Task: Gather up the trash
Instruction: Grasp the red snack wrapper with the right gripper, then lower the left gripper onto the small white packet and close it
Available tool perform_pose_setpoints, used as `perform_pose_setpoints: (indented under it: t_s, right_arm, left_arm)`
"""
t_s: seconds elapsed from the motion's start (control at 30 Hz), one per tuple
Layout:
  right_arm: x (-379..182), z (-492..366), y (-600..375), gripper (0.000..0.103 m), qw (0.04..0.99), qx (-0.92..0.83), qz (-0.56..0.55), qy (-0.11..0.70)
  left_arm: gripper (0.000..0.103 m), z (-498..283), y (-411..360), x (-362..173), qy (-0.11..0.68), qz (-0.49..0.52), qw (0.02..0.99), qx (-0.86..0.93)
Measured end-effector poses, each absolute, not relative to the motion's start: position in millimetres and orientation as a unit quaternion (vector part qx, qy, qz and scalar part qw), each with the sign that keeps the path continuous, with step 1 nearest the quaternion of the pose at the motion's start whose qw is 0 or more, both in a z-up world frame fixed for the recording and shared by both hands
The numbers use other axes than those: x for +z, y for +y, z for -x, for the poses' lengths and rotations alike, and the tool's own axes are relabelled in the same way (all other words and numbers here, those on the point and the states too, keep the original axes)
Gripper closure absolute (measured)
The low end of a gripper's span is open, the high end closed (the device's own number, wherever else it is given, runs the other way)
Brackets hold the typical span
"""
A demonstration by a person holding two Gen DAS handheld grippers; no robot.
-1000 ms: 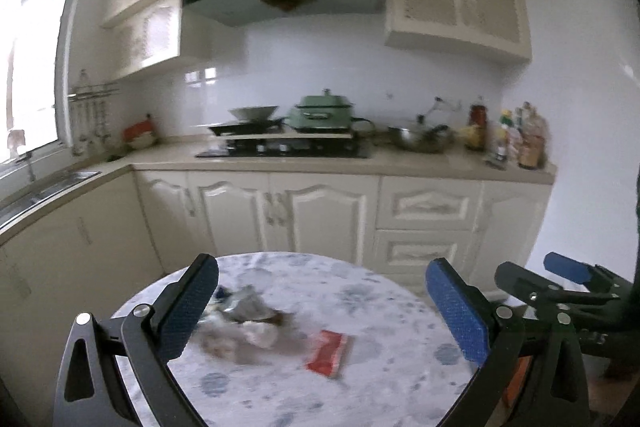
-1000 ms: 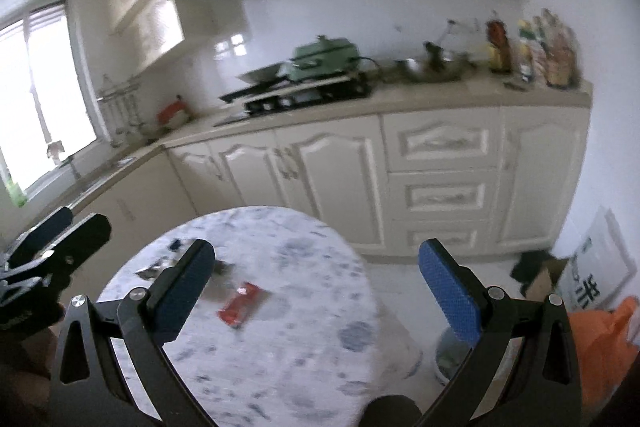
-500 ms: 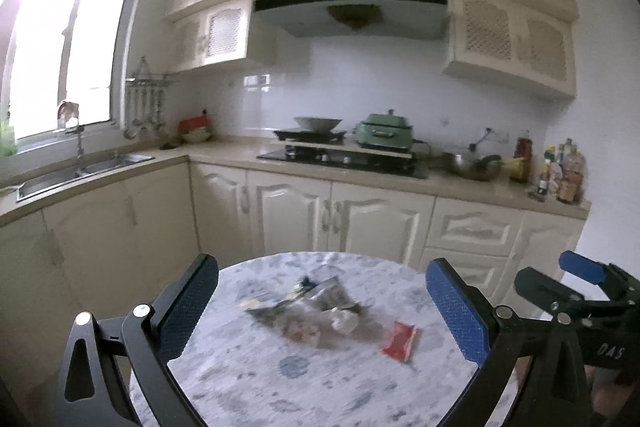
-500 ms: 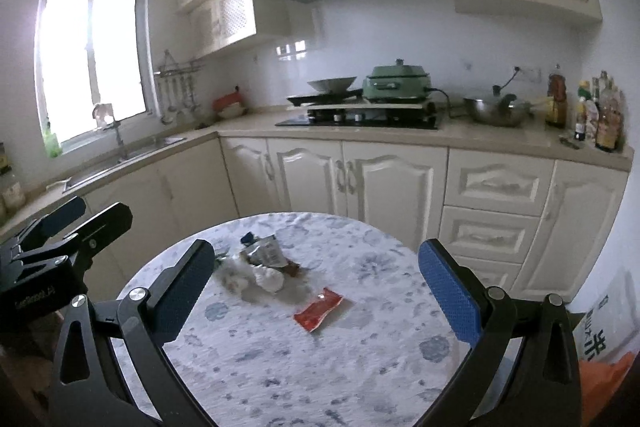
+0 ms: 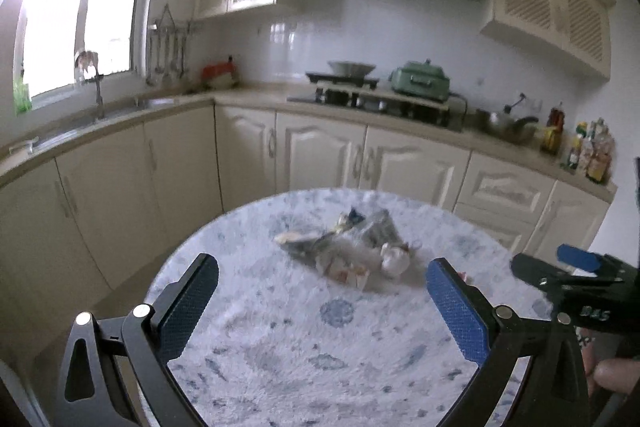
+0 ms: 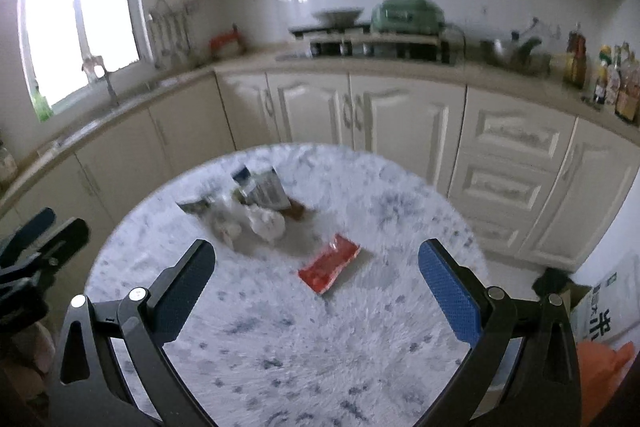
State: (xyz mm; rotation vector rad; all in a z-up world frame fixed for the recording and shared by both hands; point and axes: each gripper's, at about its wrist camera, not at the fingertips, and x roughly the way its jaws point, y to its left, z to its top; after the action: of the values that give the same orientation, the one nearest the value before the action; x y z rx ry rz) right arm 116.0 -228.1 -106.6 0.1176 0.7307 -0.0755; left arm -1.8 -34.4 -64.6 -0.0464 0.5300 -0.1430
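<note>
Over the last second I am swinging both views level and closer, so the trash pile (image 5: 348,247) is now sitting centred ahead of my left gripper (image 5: 322,297) on the table (image 5: 280,367), while the red wrapper (image 6: 329,263) is lying just ahead of my right gripper (image 6: 316,283). Both grippers are hanging wide open and empty, so I am judging nothing collected yet. Only "DAS" on the right gripper's body and some unreadable print on a bag (image 6: 604,311) off to the right are showing.

Round white table with blue-speckled cloth (image 6: 280,347): crumpled wrapper heap (image 6: 248,211) at 11 o'clock; flat red sachet (image 6: 329,268) near centre.
</note>
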Motion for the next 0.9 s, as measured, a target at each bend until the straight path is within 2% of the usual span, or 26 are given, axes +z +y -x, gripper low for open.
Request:
perform_pose_setpoints:
  t_s: [0.2,0.33,0.47,0.53,0.6,0.63,0.7,0.9]
  right_arm:
    - [-168,-160,-241,0.018,0.896,-0.044,-0.081,0.434]
    - [-191,-182,-241,0.023,0.885,-0.045,-0.086,0.456]
    - [-205,-201,-239,0.032,0.880,-0.058,-0.070,0.466]
    - [-206,-204,-233,0.044,0.883,-0.051,-0.048,0.464]
    - [-206,-204,-228,0.075,0.886,-0.028,-0.030,0.462]
    - [-206,-203,-228,0.079,0.886,-0.012,-0.032,0.463]
    - [-204,-198,-232,0.083,0.886,0.003,-0.033,0.462]
    - [-201,-191,-241,0.086,0.890,0.018,-0.053,0.453]
  left_arm:
    - [0.001,-45,-44,-88,0.302,0.017,0.950,-0.077]
    - [0.001,-67,-49,-103,0.329,0.018,0.941,-0.076]
    - [0.001,-94,-50,-108,0.344,0.019,0.936,-0.074]
    - [0.001,-106,-52,-107,0.348,0.019,0.934,-0.072]
    - [0.001,-115,-54,-109,0.352,0.017,0.933,-0.075]
    - [0.001,-117,-56,-112,0.354,0.016,0.932,-0.076]
    - [0.001,-125,-60,-113,0.357,0.014,0.931,-0.077]
    - [0.001,-151,-71,-123,0.368,0.011,0.927,-0.077]
